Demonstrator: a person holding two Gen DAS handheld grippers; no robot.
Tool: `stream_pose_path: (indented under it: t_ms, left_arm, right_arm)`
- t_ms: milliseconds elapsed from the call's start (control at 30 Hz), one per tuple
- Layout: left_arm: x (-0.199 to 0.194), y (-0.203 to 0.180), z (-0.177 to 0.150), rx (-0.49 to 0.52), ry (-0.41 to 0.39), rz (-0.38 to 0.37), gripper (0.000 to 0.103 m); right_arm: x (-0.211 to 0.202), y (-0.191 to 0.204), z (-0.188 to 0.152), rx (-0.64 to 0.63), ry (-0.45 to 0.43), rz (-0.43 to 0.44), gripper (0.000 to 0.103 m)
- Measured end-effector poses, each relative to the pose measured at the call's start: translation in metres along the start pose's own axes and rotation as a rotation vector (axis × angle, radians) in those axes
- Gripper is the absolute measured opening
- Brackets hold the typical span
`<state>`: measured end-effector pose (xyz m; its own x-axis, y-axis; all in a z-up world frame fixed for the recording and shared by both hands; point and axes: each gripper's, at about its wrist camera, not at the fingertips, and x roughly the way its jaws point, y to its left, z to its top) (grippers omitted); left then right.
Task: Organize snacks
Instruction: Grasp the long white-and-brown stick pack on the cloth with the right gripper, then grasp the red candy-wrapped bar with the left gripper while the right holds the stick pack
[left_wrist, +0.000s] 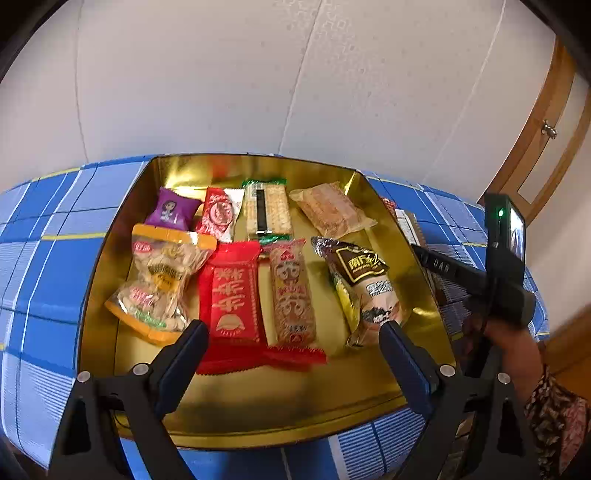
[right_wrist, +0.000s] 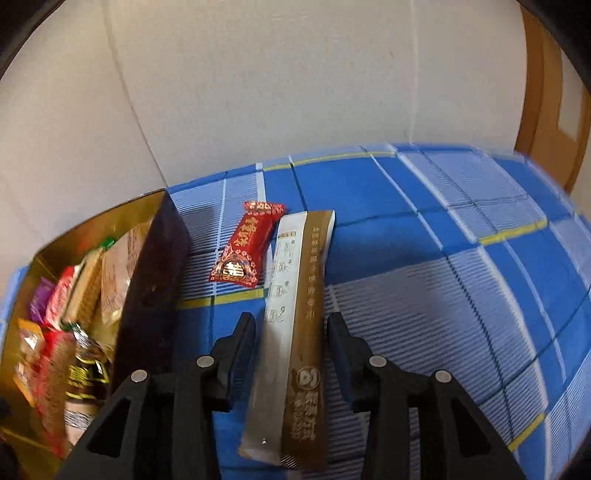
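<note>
Left claw (left_wrist: 293, 334) hangs over the near half of the gold tray (left_wrist: 103, 295), fingers spread wide, gripping nothing.

The tray sits on a blue checked cloth (left_wrist: 44, 280) and holds two rows of snacks. Far row, left to right: purple packet (left_wrist: 171, 210), red-and-white packet (left_wrist: 218, 216), green-edged cracker pack (left_wrist: 266, 208), clear-wrapped pastry (left_wrist: 332, 210). Near row: orange-edged bag of seeds (left_wrist: 160, 284), large red packet (left_wrist: 229, 299), tan-and-red bar (left_wrist: 291, 295), brown-and-silver pouch (left_wrist: 364, 284). The large red packet and the tan-and-red bar lie side by side between the left claw's fingers.

Right claw (right_wrist: 291, 354) is outside the tray, on its right side, low over the cloth. Its fingers are parted and stand on either side of a long brown-and-silver stick packet (right_wrist: 295, 332) lying flat on the cloth; whether the pads touch it cannot be told. A small red candy (right_wrist: 245, 245) lies just beside the far end of the stick, between it and the tray's dark outer wall (right_wrist: 151, 295).

In the left wrist view the right claw's handle and the person's hand (left_wrist: 513, 332) show past the tray's right rim.
</note>
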<state>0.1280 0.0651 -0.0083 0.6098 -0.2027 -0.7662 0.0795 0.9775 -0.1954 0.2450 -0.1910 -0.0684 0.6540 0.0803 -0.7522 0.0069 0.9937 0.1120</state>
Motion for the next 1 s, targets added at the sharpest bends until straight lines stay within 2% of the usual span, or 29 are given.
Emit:
stream_pose_path:
  t_ms: [233,433,533,700,900,1000]
  left_arm:
    - [0.001,-0.023,0.013,0.04,-0.015,-0.019,0.094]
    - [0.002,-0.063,0.03,0.08,-0.003,-0.074,0.094]
    - [0.005,-0.089,0.044,0.111,-0.001,-0.092,0.094]
    - [0.03,-0.133,0.076,0.178,0.036,-0.112,0.094]
    - [0.068,-0.172,0.106,0.25,0.038,-0.069,0.093]
    - [0.097,-0.187,0.118,0.273,0.086,-0.066,0.09]
  right_arm:
    - [-0.019,-0.024,-0.015,0.036,-0.014,0.018,0.029]
    - [-0.04,-0.055,-0.034,0.029,-0.055,-0.06,0.026]
    - [-0.046,-0.077,-0.04,0.109,-0.072,-0.044,0.026]
    - [-0.056,-0.105,-0.047,0.236,-0.091,-0.011,0.026]
    - [-0.056,-0.102,-0.048,0.219,-0.102,-0.015,0.026]
    - [-0.056,-0.103,-0.049,0.226,-0.106,-0.009,0.026]
